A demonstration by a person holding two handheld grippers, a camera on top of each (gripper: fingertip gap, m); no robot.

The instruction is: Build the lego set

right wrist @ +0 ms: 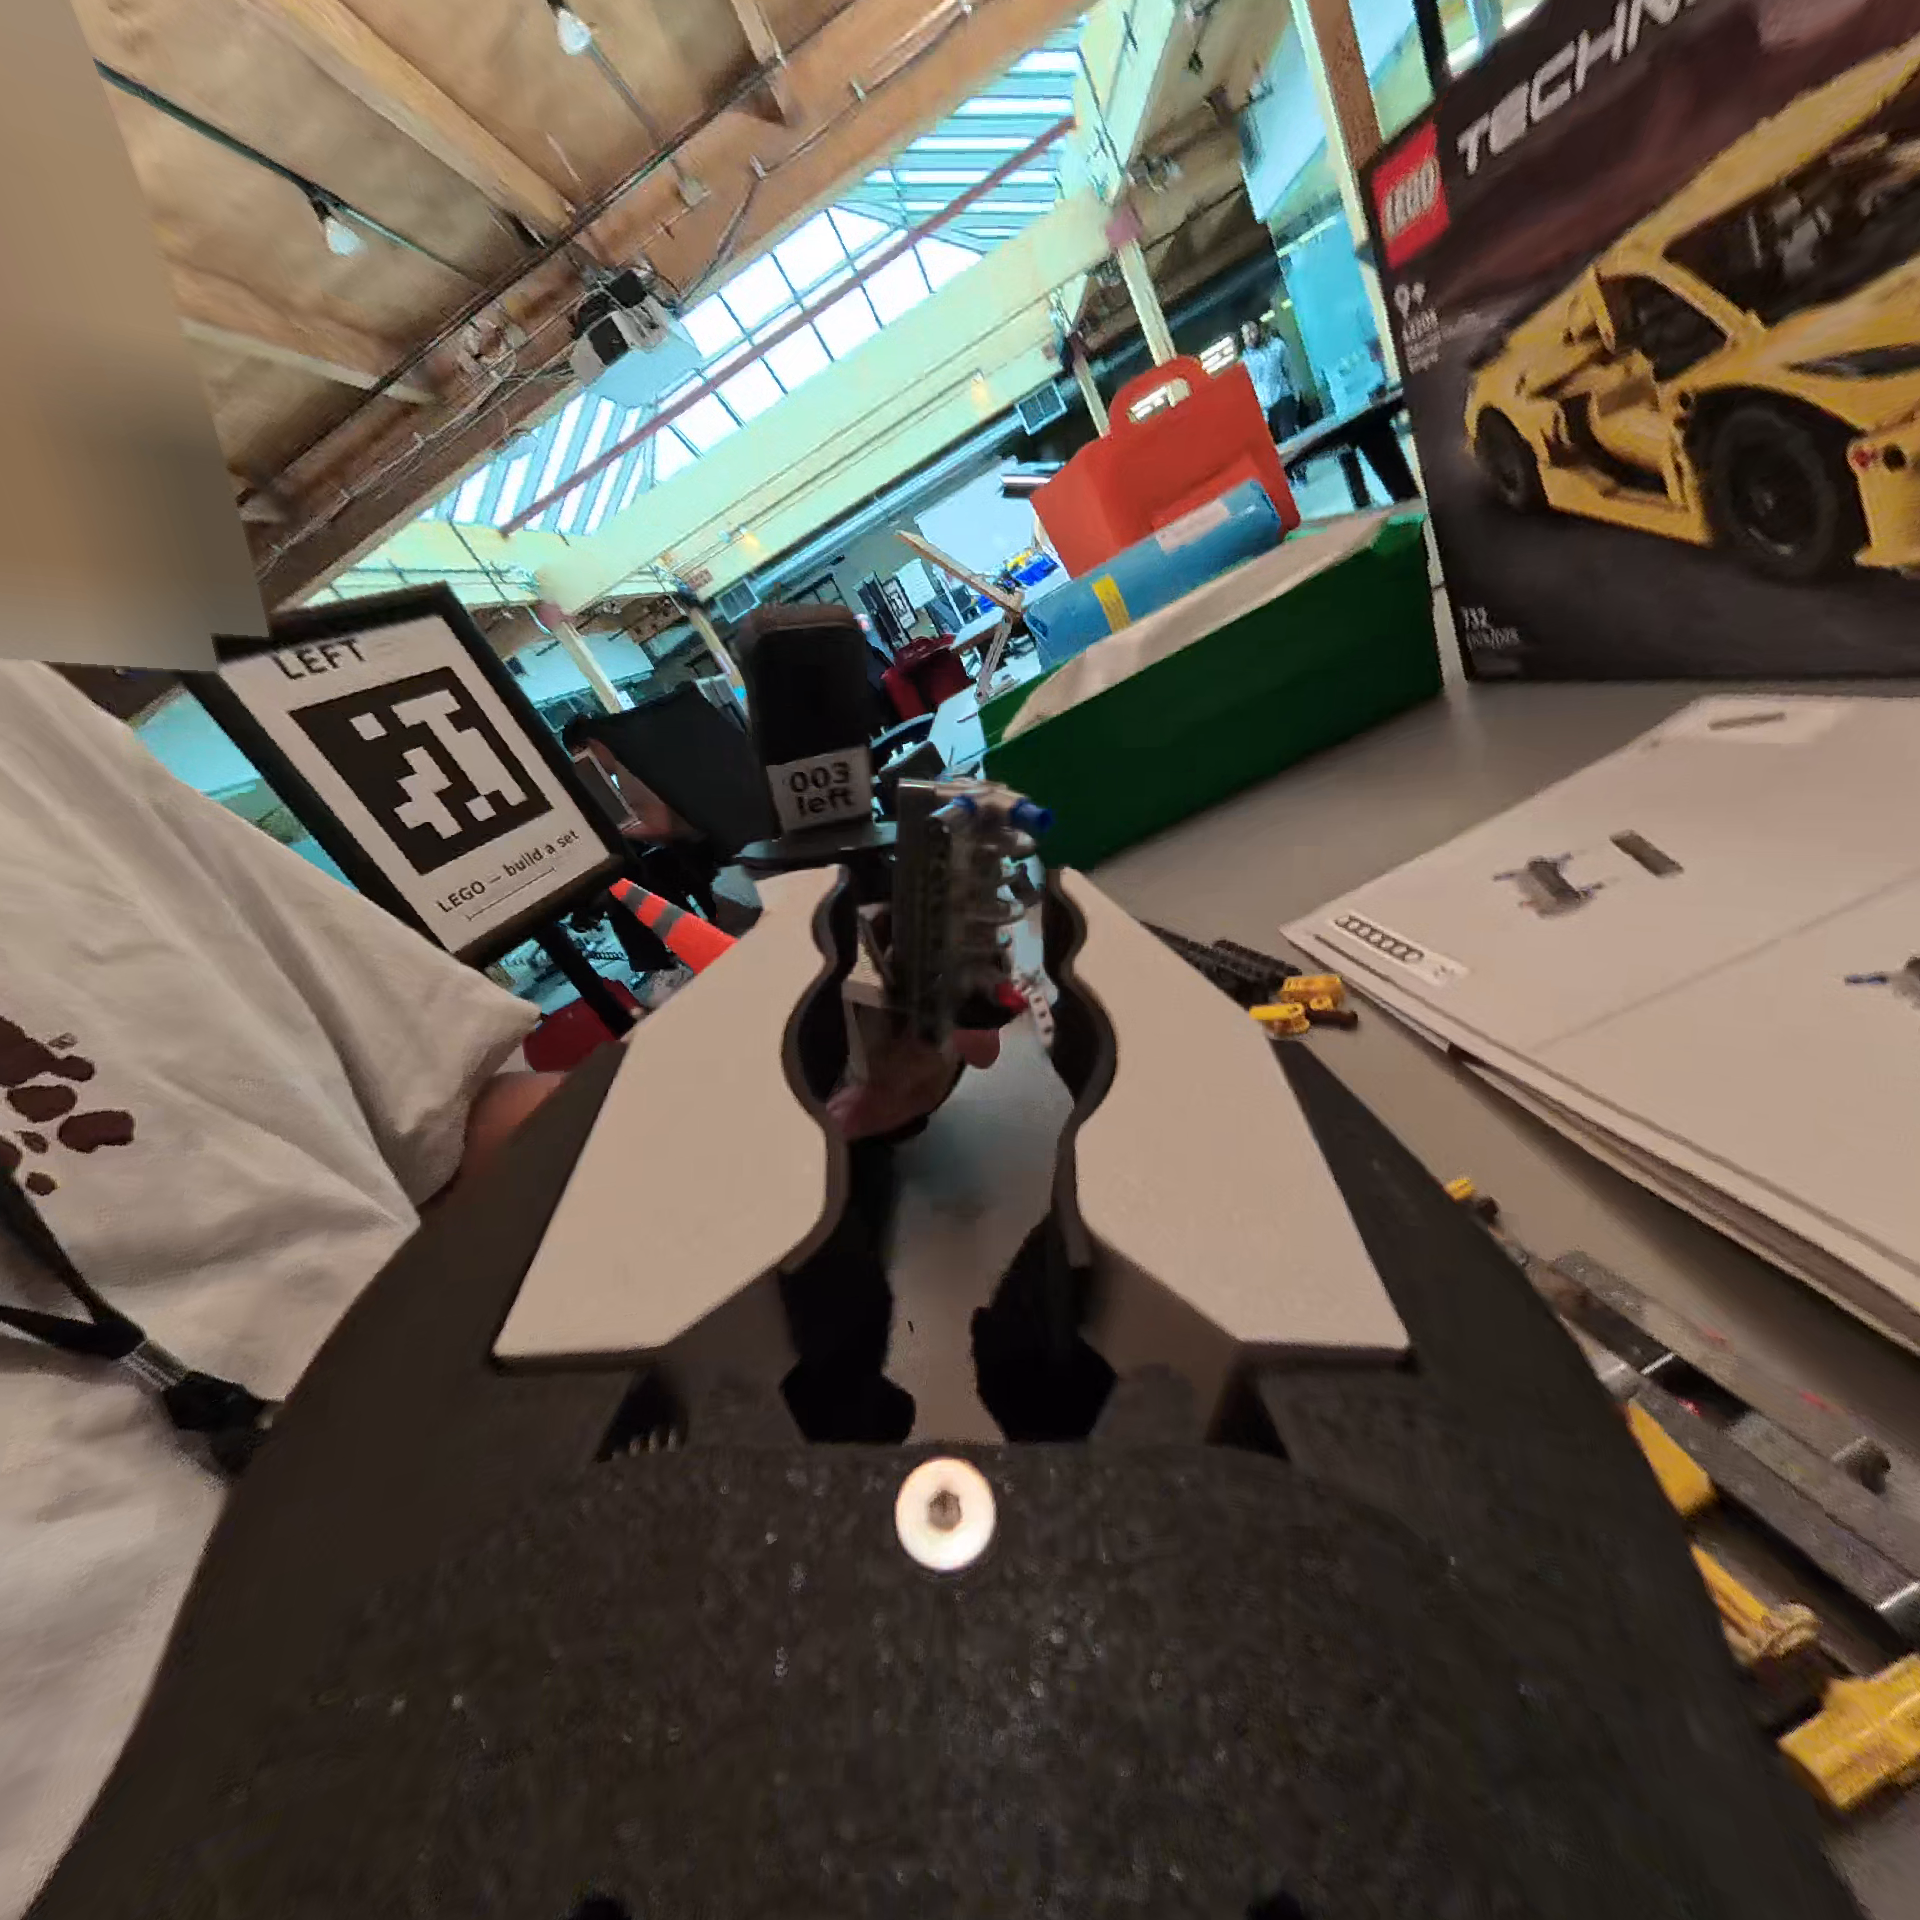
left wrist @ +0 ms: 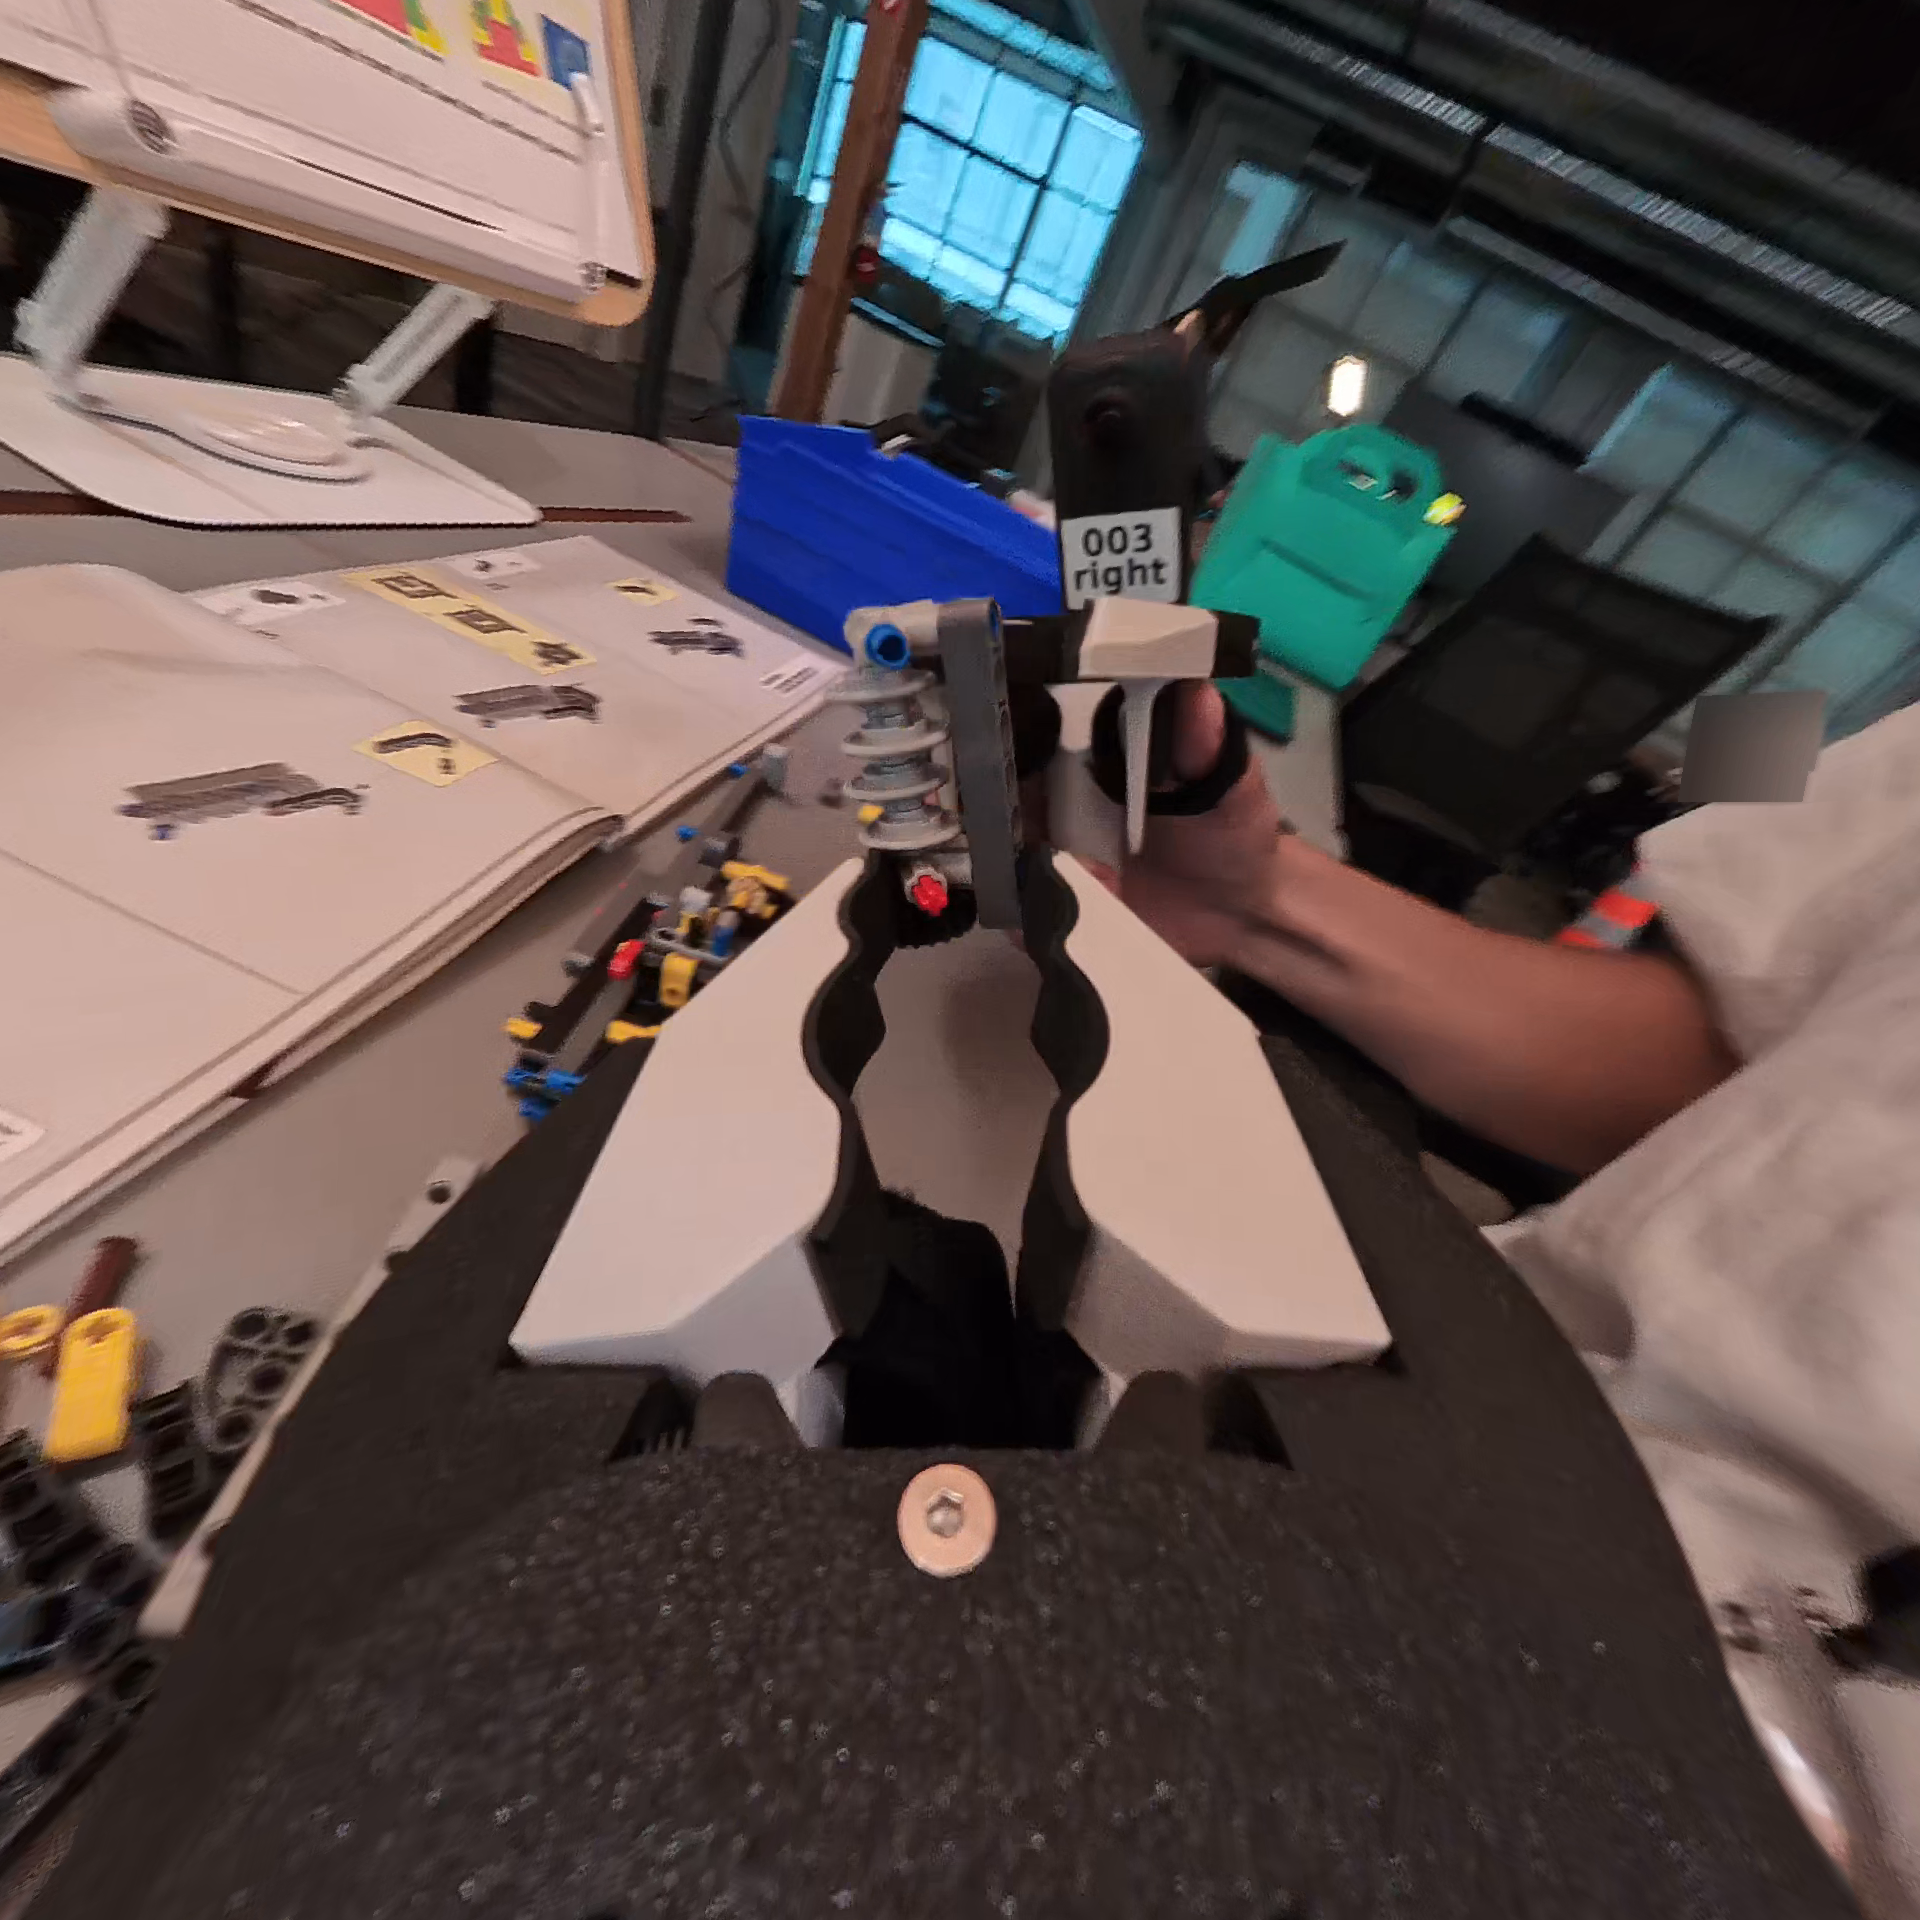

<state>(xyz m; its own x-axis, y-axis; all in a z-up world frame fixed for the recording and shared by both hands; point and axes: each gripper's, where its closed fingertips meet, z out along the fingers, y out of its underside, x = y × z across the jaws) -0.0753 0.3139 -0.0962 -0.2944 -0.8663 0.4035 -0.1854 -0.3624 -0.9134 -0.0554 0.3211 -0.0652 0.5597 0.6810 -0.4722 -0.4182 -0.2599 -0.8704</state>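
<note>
The left hand-held gripper is clamped on the bottom end of a small lego assembly, a dark grey beam beside a grey coil spring with a blue pin on top and a red pin low down. It holds the piece upright in the air above the desk.

The right hand-held gripper reaches in from the other side, its tips on either side of the assembly's top end; whether they press on it cannot be told. A bare hand grips its handle.

On the desk to the left lie an open instruction book, a half-built yellow and black model and loose yellow and black pieces. Farther off stand a blue bin, a green box and the set's box with a yellow car on it.
</note>
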